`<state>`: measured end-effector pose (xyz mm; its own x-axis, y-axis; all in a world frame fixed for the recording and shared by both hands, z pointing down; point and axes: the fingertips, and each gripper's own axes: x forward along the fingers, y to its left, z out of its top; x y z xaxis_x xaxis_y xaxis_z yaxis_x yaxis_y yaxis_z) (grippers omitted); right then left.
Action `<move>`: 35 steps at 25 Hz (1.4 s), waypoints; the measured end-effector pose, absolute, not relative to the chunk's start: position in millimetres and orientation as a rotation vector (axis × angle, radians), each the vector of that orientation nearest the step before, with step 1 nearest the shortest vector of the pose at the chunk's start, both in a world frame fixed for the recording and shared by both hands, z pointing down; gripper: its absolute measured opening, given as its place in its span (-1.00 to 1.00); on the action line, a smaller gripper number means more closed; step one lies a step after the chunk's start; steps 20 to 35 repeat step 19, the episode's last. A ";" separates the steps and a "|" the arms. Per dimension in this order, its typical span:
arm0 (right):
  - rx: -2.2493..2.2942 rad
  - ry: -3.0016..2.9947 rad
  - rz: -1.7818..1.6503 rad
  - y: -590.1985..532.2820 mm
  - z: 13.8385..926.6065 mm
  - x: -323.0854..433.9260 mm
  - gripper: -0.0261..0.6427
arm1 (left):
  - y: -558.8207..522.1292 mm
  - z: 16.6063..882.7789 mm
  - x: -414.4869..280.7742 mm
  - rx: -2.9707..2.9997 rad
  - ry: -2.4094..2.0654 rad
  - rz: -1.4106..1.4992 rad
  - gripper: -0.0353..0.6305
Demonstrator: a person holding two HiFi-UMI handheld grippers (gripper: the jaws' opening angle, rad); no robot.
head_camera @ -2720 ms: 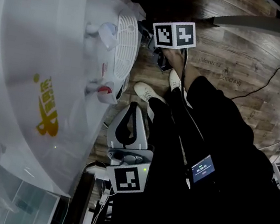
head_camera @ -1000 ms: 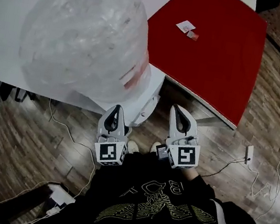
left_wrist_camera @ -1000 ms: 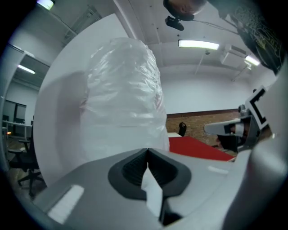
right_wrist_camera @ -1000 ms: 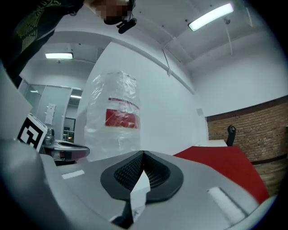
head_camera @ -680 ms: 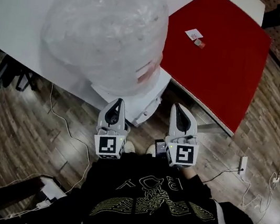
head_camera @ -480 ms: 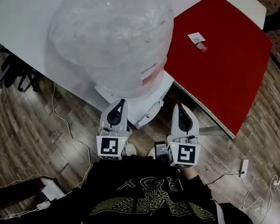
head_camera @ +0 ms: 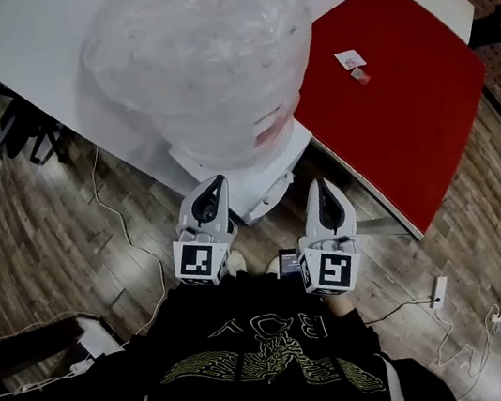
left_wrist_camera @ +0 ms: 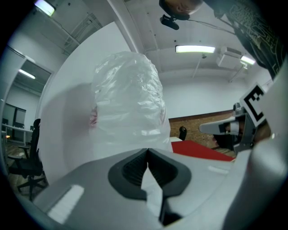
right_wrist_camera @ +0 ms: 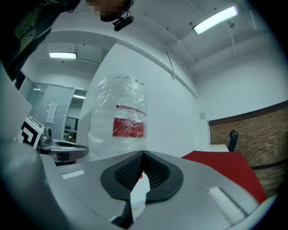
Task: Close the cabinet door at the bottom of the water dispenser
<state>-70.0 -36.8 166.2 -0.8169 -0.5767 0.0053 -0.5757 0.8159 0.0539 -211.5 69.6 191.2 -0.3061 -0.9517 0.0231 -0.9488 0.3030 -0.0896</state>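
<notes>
**A:** Head view, straight down onto the water dispenser [head_camera: 269,177]. White body poking out under a big bottle [head_camera: 199,53] sat on top. Bottle wrapped all over in crinkly clear film, bit of red label [head_camera: 266,133] on one side. Can't tell if there's any water inside.

**B:** And the cabinet door?

**A:** Down at the dispenser's foot, tucked out of sight under the bottle and body. Left gripper [head_camera: 218,182] and right gripper [head_camera: 321,188] side by side, pointing at the dispenser, just short of it. Red table [head_camera: 390,104] off to the right, two tiny scraps [head_camera: 351,61] lying on it.

**B:** Left gripper view?

**A:** Pinched tight [left_wrist_camera: 147,150], nothing in between. Same wrapped bottle [left_wrist_camera: 128,99] dead ahead, filling the middle. Right gripper [left_wrist_camera: 225,128] over at the right edge, red table [left_wrist_camera: 198,150] beyond it.

**B:** Right gripper view, same story?

**A:** Pretty much. Clamped together [right_wrist_camera: 143,152] on nothing at all. Bottle [right_wrist_camera: 119,112] ahead and a bit left, red label [right_wrist_camera: 129,126] facing the camera, contents lost behind the film. Left gripper [right_wrist_camera: 63,150] at the left edge, red table [right_wrist_camera: 220,161] on the right. Door hidden in both gripper views too.
</notes>
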 end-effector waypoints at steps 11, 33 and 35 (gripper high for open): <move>0.939 -2.963 -0.078 -34.3 168.0 -73.1 -0.93 | 75.5 188.3 -215.6 -1.808 2.519 -0.125 -0.88; 0.933 -2.965 -0.078 -34.8 168.0 -71.3 -0.93 | 76.0 189.2 -211.9 -1.811 2.520 -0.136 -0.88; 0.933 -2.965 -0.078 -34.8 168.0 -71.3 -0.93 | 76.0 189.2 -211.9 -1.811 2.520 -0.136 -0.88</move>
